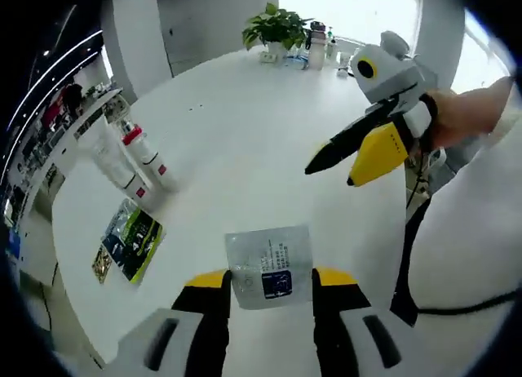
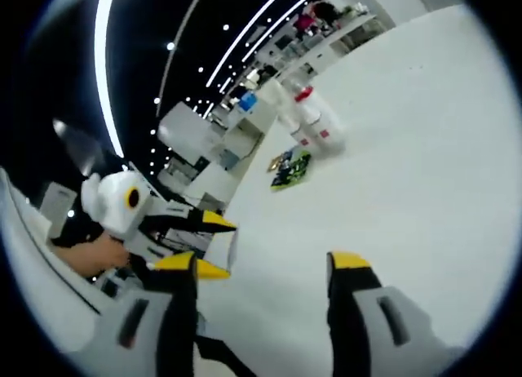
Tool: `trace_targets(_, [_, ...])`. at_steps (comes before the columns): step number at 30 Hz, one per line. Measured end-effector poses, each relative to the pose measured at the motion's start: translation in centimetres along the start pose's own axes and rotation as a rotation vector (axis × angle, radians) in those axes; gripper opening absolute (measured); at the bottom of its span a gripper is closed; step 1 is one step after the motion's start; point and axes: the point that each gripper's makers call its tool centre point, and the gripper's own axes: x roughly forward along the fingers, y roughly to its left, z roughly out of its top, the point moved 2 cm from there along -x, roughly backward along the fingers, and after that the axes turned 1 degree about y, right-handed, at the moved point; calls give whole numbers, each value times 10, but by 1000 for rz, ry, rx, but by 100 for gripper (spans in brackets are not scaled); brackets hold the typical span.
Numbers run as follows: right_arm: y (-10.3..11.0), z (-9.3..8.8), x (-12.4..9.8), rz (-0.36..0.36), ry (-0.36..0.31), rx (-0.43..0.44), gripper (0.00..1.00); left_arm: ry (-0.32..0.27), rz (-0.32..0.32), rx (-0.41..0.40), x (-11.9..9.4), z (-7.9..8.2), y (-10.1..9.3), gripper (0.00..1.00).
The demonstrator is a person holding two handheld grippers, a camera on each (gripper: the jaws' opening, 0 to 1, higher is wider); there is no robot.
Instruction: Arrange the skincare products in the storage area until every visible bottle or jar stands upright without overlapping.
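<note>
Spreading across both views was a wide white round table (image 1: 245,148), bare over most of its top and bright under daylight from the windows (image 1: 351,6) behind its far edge. At that far edge stood a green potted plant (image 1: 277,26) with a few small containers (image 1: 320,44) beside it, too small to make out. Along the table's left side two white bottles with red caps (image 1: 134,153) stood close together, one just behind the other, and near them a green and black packet (image 1: 130,240) lay flat on the surface. In the right gripper view the same bottles (image 2: 314,120) and packet (image 2: 289,169) appeared well apart from that gripper, with rows of ceiling lights (image 2: 245,42) and shelving (image 2: 326,22) beyond the table's edge.

The left gripper (image 1: 269,283) had its jaws closed against the two sides of a clear sachet with a dark label (image 1: 269,267), holding it above the tabletop. That gripper also showed in the right gripper view (image 2: 208,238), with a hand (image 2: 90,255) behind it. The right gripper (image 2: 265,267) had its jaws spread apart with nothing between them; in the left gripper view it (image 1: 334,171) hovered over the table's right part, held by a person's hand (image 1: 469,108) beside a white sleeve (image 1: 465,230).
</note>
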Motion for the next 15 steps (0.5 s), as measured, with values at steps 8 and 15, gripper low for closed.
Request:
trace_targets(8, [3, -22, 3, 31, 118, 35, 44, 27, -22, 230, 7, 20, -42, 40])
trace_targets(15, [16, -36, 8, 77, 184, 59, 28, 27, -28, 339, 4, 33, -61, 40])
